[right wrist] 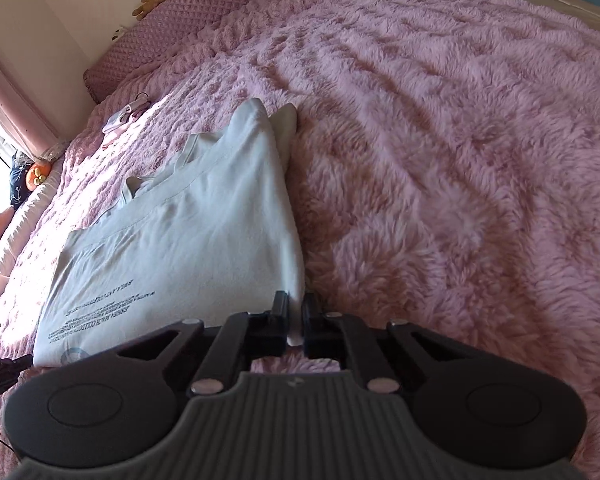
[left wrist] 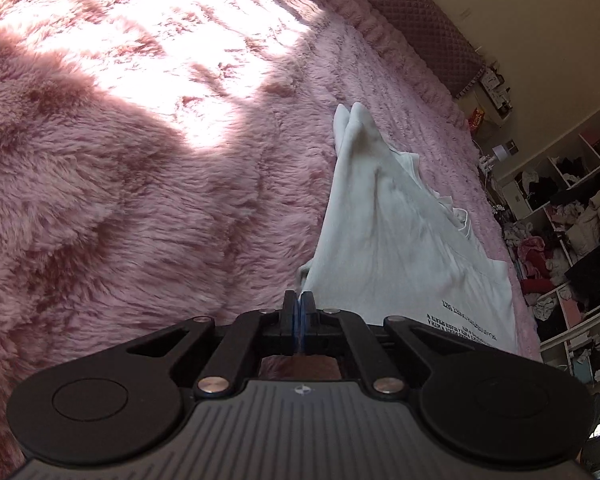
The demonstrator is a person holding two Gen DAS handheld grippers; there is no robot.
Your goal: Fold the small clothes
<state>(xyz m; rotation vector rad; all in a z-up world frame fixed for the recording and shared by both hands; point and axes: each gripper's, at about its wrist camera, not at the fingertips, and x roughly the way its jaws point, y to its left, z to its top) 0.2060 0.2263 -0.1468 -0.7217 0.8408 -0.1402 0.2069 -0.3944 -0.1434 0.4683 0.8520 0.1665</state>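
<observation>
Open pink fur blanket right of the white shirt, headboard beyond, possibly cluttered shelves alongside

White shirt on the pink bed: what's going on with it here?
A person holding two grippers is folding a white cotton T-shirt with black printed text on a fluffy pink blanket. The left gripper and right gripper are each shut on the shirt's near edge. The shirt already lies doubled lengthwise.

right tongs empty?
No, the right tongs are shut on the edge of the white shirt, lying on the pink blanket.
</observation>
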